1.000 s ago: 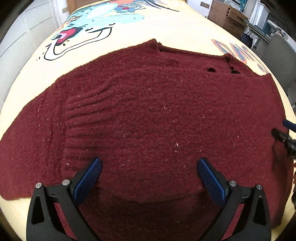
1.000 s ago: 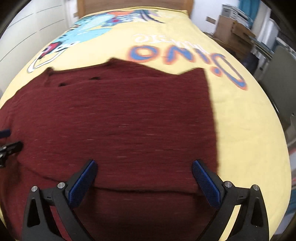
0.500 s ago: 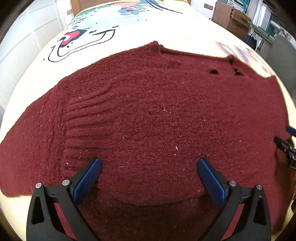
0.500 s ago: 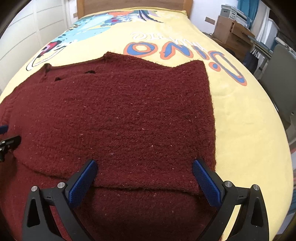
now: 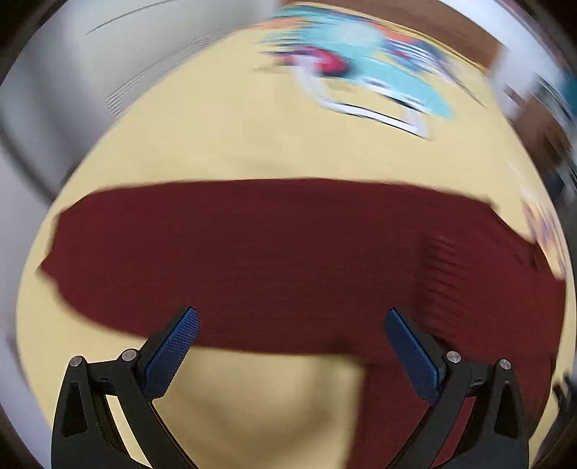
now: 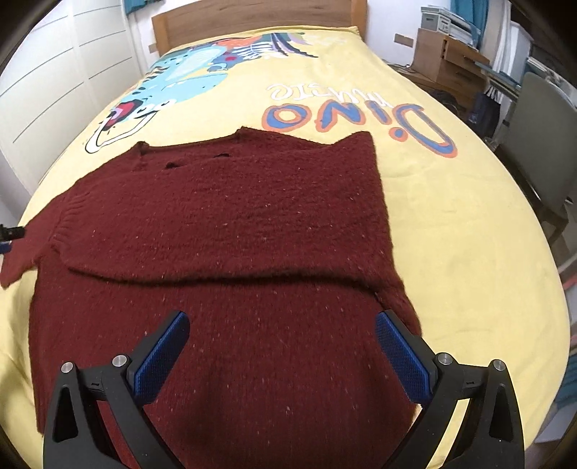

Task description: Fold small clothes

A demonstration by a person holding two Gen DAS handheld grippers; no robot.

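A dark red knitted sweater [image 6: 230, 231] lies flat on the yellow bedspread [image 6: 450, 223], its right sleeve folded across the body. My right gripper [image 6: 279, 348] hovers open above the sweater's lower body, nothing between its blue pads. The left wrist view is motion-blurred: the sweater's left sleeve [image 5: 230, 252] stretches sideways across the frame, and my left gripper [image 5: 288, 346] is open over the sleeve's near edge and bare bedspread. The left gripper's tip [image 6: 10, 232] shows at the far left edge of the right wrist view, beside the left sleeve.
The bedspread carries a dinosaur print [image 6: 180, 83] and "Dino" lettering [image 6: 360, 115]. A wooden headboard [image 6: 252, 14] stands at the far end. White wardrobe doors [image 6: 54, 79] line the left side. A wooden cabinet [image 6: 447, 57] and grey chair [image 6: 541, 144] stand right of the bed.
My left gripper has swung quickly left, from over the sweater's body to the outstretched left sleeve. My right gripper has drawn back and up, showing more of the bed.
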